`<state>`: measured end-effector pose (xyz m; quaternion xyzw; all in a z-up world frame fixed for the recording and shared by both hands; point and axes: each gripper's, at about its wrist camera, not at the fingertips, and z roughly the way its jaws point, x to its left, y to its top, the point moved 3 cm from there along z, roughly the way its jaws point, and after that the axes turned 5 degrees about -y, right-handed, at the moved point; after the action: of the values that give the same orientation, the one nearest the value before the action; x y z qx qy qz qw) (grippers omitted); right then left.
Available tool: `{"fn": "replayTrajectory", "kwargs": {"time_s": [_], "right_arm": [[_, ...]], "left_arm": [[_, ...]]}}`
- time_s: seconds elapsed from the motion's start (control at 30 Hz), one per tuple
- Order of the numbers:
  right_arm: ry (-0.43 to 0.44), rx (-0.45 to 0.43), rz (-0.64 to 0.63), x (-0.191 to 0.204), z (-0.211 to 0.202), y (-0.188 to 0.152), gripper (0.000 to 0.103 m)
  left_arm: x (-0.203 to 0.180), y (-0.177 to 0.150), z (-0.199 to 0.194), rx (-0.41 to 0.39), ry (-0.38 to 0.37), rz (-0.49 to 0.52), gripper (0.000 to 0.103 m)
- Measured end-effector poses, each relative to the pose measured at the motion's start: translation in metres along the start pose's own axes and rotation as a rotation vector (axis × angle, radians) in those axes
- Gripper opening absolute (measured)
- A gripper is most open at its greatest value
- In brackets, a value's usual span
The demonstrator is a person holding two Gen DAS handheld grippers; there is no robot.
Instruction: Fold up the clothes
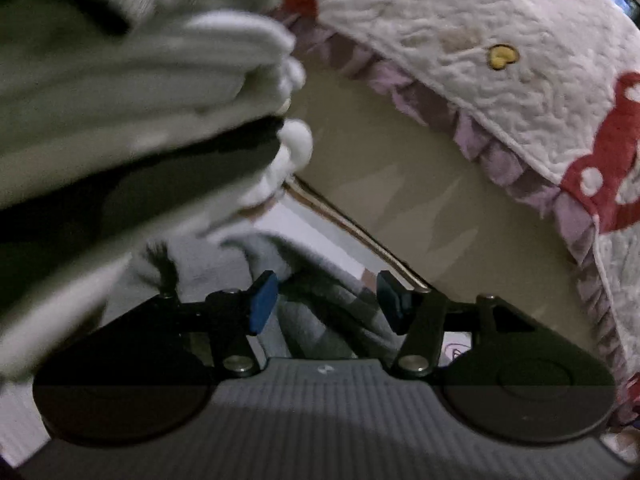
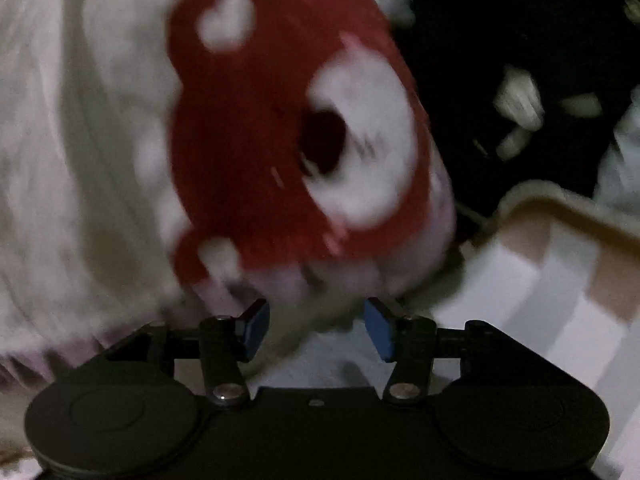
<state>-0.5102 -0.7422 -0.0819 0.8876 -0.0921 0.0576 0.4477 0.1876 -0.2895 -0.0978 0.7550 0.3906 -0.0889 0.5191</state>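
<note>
**Both grippers apart, nothing clamped, beside a quilted cover**

A white quilted cover (image 1: 460, 40) with red bear-shaped patches and a lilac ruffled edge filled the upper right of the left wrist view, draped over a beige surface (image 1: 400, 184). A small yellow heart (image 1: 502, 57) sat on the quilting. In the upper left, a blurred bundle of clothes (image 1: 140, 92), white and grey folds with a dark layer between them, hung close to the lens and blocked much of that side. Below it lay grey fabric (image 1: 320, 304), running under the fingertips.

The left gripper (image 1: 326, 304) stood partly open, its blue pads (image 1: 262, 304) clear of each other. The grey fabric showed through the gap, but neither pad pressed on it.

In the right wrist view, the same cover (image 2: 100, 140) loomed large and blurred, its red bear patch (image 2: 240, 140) directly ahead. To the right lay a dark area with indistinct pale shapes, and below it a pale checked surface (image 2: 560, 280) with a cream rim. The right gripper (image 2: 316, 326) was likewise partly open, with only pale cloth beyond the gap and nothing gripped.
</note>
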Motion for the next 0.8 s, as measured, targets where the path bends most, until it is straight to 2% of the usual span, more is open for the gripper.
{"fn": "replayTrajectory", "kwargs": {"time_s": [0.07, 0.1, 0.13, 0.27, 0.33, 0.43, 0.5, 0.6, 0.63, 0.8], "right_arm": [[-0.017, -0.005, -0.018, -0.004, -0.004, -0.025, 0.058], [0.009, 0.019, -0.022, -0.002, -0.008, -0.038, 0.058], [0.059, 0.046, -0.002, 0.002, -0.013, -0.048, 0.058], [0.271, 0.153, 0.062, 0.037, -0.044, -0.089, 0.058], [0.365, 0.193, 0.074, 0.067, -0.062, -0.110, 0.058], [0.470, 0.321, 0.113, 0.119, -0.074, -0.139, 0.058], [0.427, 0.416, 0.077, 0.155, -0.076, -0.153, 0.058], [0.304, 0.497, -0.023, 0.197, -0.082, -0.163, 0.058], [0.291, 0.504, -0.027, 0.205, -0.086, -0.164, 0.059], [0.273, 0.663, 0.089, 0.226, -0.080, -0.167, 0.059]], "left_arm": [[0.001, 0.002, -0.002, 0.015, -0.017, -0.008, 0.054], [0.002, 0.003, -0.001, 0.032, -0.022, -0.013, 0.054], [0.003, 0.002, 0.000, 0.048, -0.017, -0.013, 0.054], [0.006, -0.004, 0.004, 0.101, 0.092, 0.045, 0.054], [0.007, -0.005, 0.003, 0.115, 0.116, 0.063, 0.054], [0.008, -0.005, 0.001, 0.125, 0.112, 0.088, 0.054], [0.008, -0.005, 0.003, 0.130, 0.120, 0.111, 0.055], [0.010, -0.006, 0.005, 0.138, 0.122, 0.106, 0.056], [0.012, -0.006, 0.006, 0.137, 0.125, 0.098, 0.056], [0.022, -0.006, 0.007, 0.153, 0.105, 0.040, 0.055]]}}
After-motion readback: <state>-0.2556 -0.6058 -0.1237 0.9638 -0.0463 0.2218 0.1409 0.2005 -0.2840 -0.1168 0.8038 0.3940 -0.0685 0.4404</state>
